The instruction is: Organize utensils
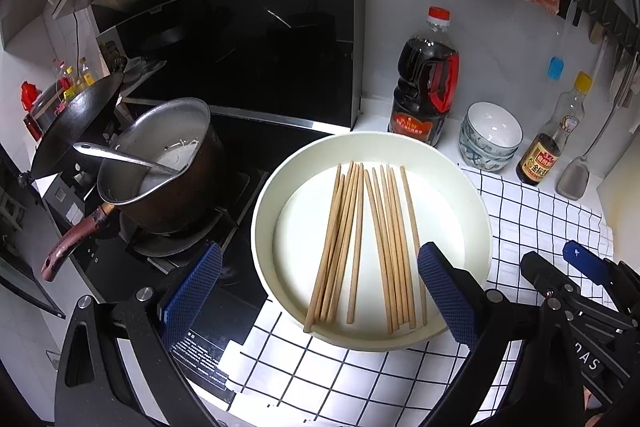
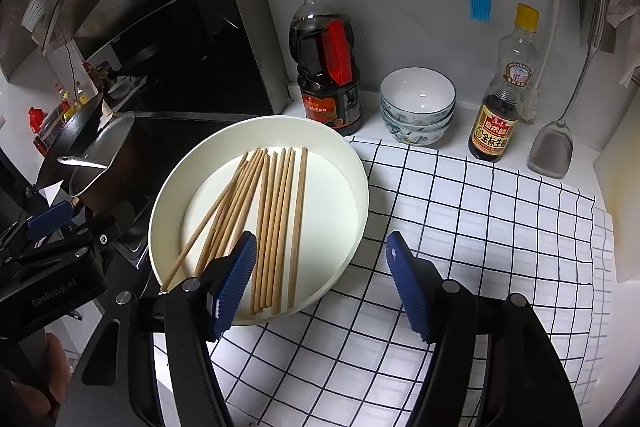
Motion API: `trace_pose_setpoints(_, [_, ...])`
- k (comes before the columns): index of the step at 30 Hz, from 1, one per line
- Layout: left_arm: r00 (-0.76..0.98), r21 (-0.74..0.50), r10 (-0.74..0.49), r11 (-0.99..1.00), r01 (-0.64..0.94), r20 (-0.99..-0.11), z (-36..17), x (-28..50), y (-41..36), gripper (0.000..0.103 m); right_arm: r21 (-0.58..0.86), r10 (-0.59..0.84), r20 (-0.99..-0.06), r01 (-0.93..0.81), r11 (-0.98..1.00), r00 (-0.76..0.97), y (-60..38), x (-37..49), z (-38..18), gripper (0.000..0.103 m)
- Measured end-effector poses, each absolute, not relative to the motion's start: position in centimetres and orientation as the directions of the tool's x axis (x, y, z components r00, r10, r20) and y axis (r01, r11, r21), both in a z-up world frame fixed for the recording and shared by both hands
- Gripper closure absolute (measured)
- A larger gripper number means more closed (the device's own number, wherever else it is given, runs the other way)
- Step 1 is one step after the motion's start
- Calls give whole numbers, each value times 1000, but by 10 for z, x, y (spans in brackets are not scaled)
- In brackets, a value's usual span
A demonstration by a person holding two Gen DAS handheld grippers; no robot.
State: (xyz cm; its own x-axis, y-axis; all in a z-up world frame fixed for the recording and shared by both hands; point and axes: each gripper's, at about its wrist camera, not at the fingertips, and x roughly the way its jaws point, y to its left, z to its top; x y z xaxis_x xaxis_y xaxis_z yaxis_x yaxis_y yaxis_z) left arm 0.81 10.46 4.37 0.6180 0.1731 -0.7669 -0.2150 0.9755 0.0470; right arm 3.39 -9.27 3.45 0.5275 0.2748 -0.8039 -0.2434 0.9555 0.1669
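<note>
Wooden chopsticks (image 1: 368, 247) are laid loose in a shallow white round tray (image 1: 264, 211), ~13 pcs, in two loose groups, tips fanned toward the far rim. The tray is set on a white cloth w/ black grid (image 1: 540, 227) spread over the desk, its left edge just beside the stove.

Left gripper (image 1: 320, 291) is held above the near rim of the tray; its blue-padded fingers (image 1: 192, 291) are spread wide, nothing gripped, chopsticks seen between them but not touched.

Right gripper (image 2: 320, 283) is held over the tray's near-right rim; its fingers (image 2: 236, 279) are spread wide too, empty. The left-hand finger is seen over the chopstick ends; contact can't be told. The other finger is out over the grid cloth.

Behind the tray, near the wall: a big dark soy sauce bottle w/ red cap (image 2: 326, 59), then a stack of patterned bowls (image 2: 418, 107) to its right, then a smaller yellow-capped sauce bottle (image 2: 504, 87), then a metal spatula (image 2: 552, 147) hung on the wall, blade near the desk.

Left of the tray, on the stove: a saucepan (image 1: 164, 163) w/ a ladle inside, and a dark wok (image 1: 76, 123) beyond it.
</note>
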Motion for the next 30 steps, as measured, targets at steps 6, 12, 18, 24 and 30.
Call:
trace_pose_setpoints(6, [627, 43, 174, 975, -218, -759, 47, 8, 106, 6, 162, 273, -800, -246, 956, 535, -92, 34, 37, 39])
trace_pose_setpoints(12, [624, 41, 171, 975, -218, -763, 46, 8, 107, 6, 161, 274, -801, -249, 955, 533, -90, 34, 37, 39])
trace_pose_setpoints(18, [623, 34, 165, 976, -217, -764, 45, 9, 108, 6, 161, 275, -802, -251, 955, 531, -88, 34, 37, 39])
trace_pose_setpoints(24, [629, 26, 159, 976, -215, -761, 45, 7, 108, 6, 161, 275, -802, -251, 954, 530, -88, 34, 36, 39])
trace_pose_setpoints(30, [612, 32, 167, 974, -225, -773, 43, 8, 108, 6, 160, 274, -802, -251, 955, 530, -87, 34, 36, 39])
